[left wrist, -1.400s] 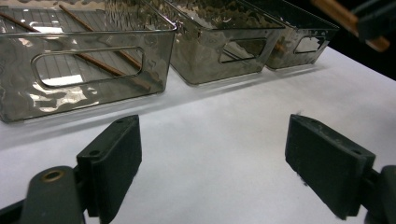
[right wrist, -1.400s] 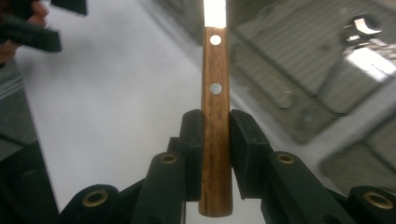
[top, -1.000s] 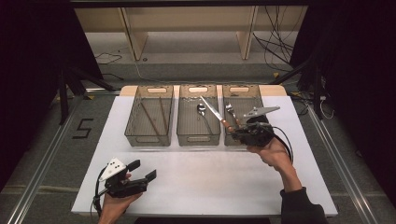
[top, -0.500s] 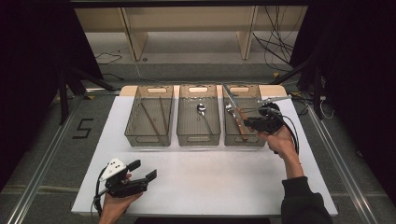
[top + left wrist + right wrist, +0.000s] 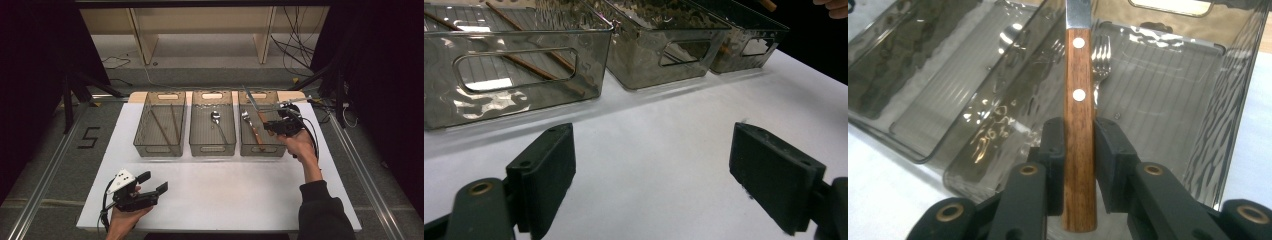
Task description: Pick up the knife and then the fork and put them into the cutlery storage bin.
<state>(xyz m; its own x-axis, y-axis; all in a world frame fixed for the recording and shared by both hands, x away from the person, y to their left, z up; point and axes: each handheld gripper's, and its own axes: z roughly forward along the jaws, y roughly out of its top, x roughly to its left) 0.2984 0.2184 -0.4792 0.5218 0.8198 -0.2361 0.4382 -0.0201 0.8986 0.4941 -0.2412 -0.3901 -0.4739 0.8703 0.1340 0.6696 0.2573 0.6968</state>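
Note:
My right gripper [image 5: 270, 126] hangs over the right-hand clear bin [image 5: 260, 150] and is shut on a knife's wooden handle [image 5: 1079, 65]. The knife's blade [image 5: 251, 101] points up and away toward the bin's far end. Under it a fork [image 5: 1102, 55] lies on the floor of that bin. Near the front left edge of the white table [image 5: 240, 200], my left gripper [image 5: 154, 182] rests in a hand. Its jaws stand wide apart, with nothing but bare tabletop between them, as the left gripper [image 5: 651, 165] view shows.
Three clear bins stand in a row at the back of the table. The left bin [image 5: 159, 150] holds chopsticks [image 5: 160, 125], and a spoon [image 5: 216, 117] lies in the middle bin [image 5: 212, 149]. Cables lie on the floor beyond the right table edge.
My right gripper has carried the knife to the right and farther back, from between the middle and right bins to over the right bin. The left gripper has stayed put.

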